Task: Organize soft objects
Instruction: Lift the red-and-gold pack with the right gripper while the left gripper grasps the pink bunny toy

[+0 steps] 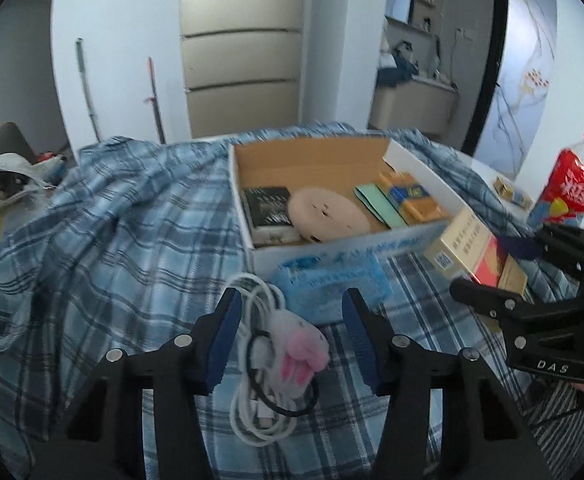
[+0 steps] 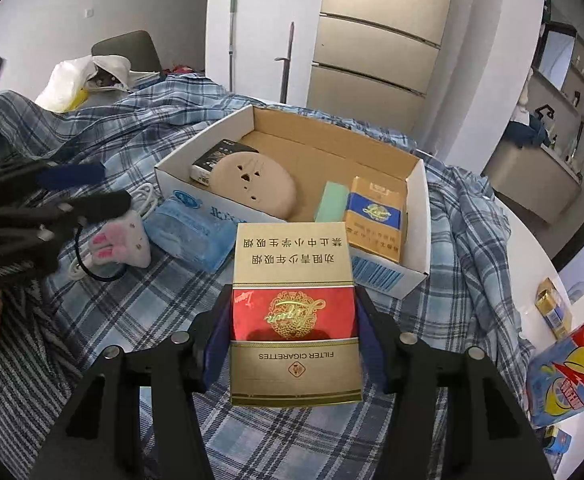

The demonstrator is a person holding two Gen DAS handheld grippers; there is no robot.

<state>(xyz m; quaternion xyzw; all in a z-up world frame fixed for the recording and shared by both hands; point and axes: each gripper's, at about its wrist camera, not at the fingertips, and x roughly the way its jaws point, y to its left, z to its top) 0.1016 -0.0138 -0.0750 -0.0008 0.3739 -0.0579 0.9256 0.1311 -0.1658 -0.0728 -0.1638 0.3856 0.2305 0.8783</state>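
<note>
My left gripper point(image 1: 292, 298) stands open over the plaid cloth. A coiled white cable point(image 1: 252, 412) with a white-and-pink plush bunny point(image 1: 300, 344) lies between its pads; the pads do not press on it. Just beyond lies a blue soft pack point(image 1: 332, 284). My right gripper point(image 2: 294, 296) is shut on a gold-and-red cigarette carton point(image 2: 292, 264), held just in front of the open cardboard box point(image 2: 332, 132). Inside the box lie a round beige plush cushion point(image 2: 252, 184), a black box, a green item and a yellow-blue pack point(image 2: 376, 220).
A blue plaid cloth point(image 1: 112, 240) covers the table. A red-and-blue drink pack point(image 2: 572, 372) and a small gold pack point(image 2: 552, 308) sit at the right edge. A white plastic bag point(image 2: 80, 80) lies at the far left. A tall beige cabinet point(image 1: 244, 60) stands behind.
</note>
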